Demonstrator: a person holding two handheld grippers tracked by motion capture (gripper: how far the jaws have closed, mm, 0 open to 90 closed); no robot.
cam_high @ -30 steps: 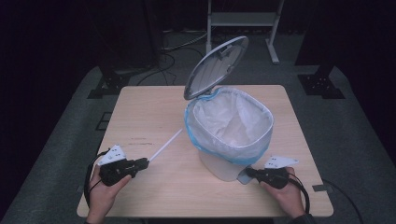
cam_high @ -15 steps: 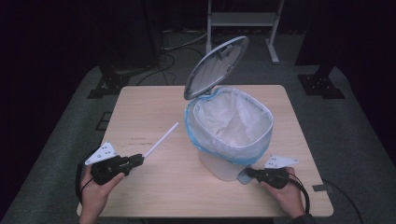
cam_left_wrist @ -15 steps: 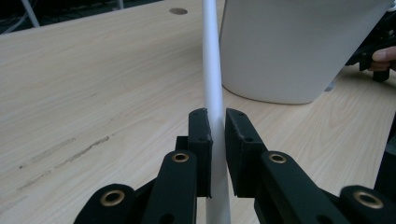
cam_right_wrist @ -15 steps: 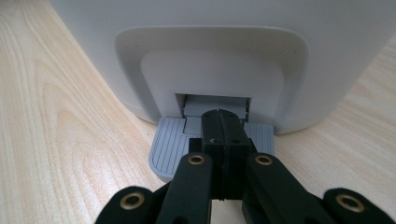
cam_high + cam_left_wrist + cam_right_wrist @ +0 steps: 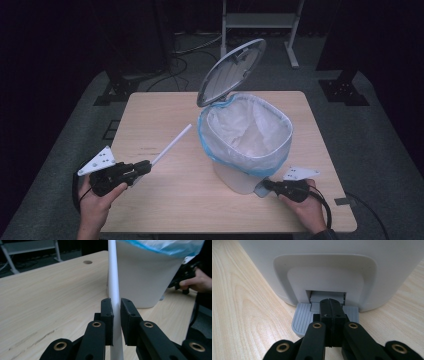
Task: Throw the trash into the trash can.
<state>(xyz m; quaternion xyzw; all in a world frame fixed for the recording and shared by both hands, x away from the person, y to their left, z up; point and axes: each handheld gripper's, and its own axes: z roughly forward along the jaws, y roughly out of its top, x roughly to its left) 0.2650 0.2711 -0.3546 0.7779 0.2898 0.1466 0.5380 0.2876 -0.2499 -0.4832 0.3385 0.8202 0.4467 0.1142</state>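
Observation:
A white pedal bin lined with a blue-edged plastic bag stands on the wooden table, its grey lid tipped up and open. My left gripper is at the near left, shut on a long white stick that points toward the bin. In the left gripper view the stick runs up between the pads of the left gripper, with the bin just behind. My right gripper is shut, its tips resting on the grey pedal at the bin's base.
The table's near edge lies just under both hands. Dark floor with cables and a metal stand lies beyond the far edge. In the left gripper view, the other hand with its gripper sits right of the bin.
My left gripper has drifted a little left with the stick, and the stick's far tip now sits slightly farther back. The right gripper stays on the pedal and the lid stays up.

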